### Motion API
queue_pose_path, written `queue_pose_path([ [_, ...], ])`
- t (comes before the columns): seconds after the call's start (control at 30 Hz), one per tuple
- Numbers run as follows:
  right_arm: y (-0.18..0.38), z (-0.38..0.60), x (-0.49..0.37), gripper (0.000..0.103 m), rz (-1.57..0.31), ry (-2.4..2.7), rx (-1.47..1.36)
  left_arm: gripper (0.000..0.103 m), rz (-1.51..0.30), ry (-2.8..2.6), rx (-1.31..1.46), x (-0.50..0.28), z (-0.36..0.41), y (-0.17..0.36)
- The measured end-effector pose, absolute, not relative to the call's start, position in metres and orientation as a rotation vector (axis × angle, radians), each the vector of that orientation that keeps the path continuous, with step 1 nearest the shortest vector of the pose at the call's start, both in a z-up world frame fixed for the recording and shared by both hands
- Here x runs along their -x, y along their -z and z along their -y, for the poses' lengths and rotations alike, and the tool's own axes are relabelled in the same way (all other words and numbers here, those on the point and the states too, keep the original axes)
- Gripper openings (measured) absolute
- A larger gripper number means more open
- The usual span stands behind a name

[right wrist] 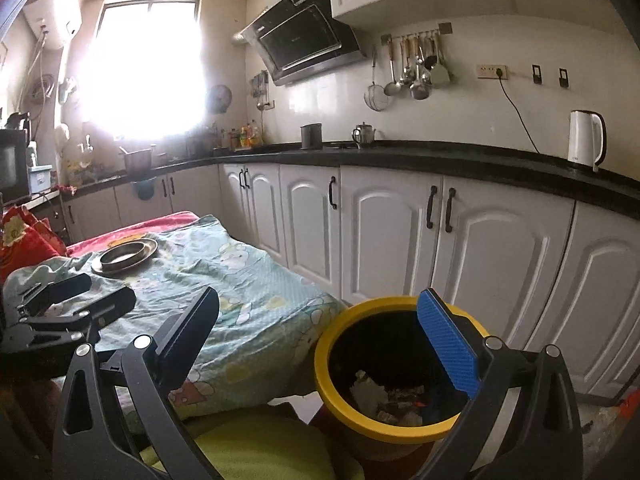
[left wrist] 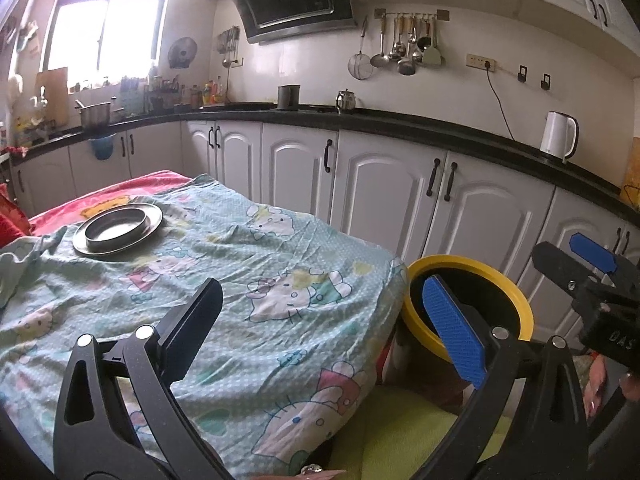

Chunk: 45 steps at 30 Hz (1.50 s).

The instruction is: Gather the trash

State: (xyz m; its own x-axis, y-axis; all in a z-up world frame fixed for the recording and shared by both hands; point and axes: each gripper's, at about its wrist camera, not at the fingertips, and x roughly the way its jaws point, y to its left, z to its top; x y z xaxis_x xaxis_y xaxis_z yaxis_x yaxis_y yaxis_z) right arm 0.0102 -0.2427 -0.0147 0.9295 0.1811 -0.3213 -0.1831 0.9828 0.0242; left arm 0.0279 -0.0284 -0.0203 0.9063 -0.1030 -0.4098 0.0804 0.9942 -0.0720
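The left gripper (left wrist: 328, 328) is seen with its fingers spread wide and nothing between them, held above the near edge of the cartoon-print cloth (left wrist: 224, 264) that covers the table. The right gripper (right wrist: 320, 344) is likewise spread and empty, its blue-padded finger (right wrist: 448, 344) standing over the mouth of the yellow-rimmed bin (right wrist: 332, 380).

In the right wrist view the bin is placed at about 5 o'clock from the gripper's centre, just beside the table's corner; crumpled trash (right wrist: 376, 396) is seen lying at its bottom, below and between the open fingers. In the left wrist view the same bin (left wrist: 516, 304) is found at 3 o'clock, partly hidden behind the blue pad, with the right gripper (left wrist: 592, 276) further out at the frame's right edge.

Further back on the cloth, at about 10 o'clock, a round metal dish (left wrist: 118, 229) is set. Beyond it, white cabinets (left wrist: 384, 196), a black countertop and a white kettle (left wrist: 558, 135) are seen.
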Motion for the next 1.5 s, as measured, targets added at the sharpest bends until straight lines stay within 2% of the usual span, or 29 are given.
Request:
queue_pose_path([
  [1.5, 0.0191, 0.2391, -0.0143, 0.097, -0.364, -0.198, 0.021, 0.092, -0.398, 0.078, 0.054, -0.0230, 0.0272, 0.0144],
])
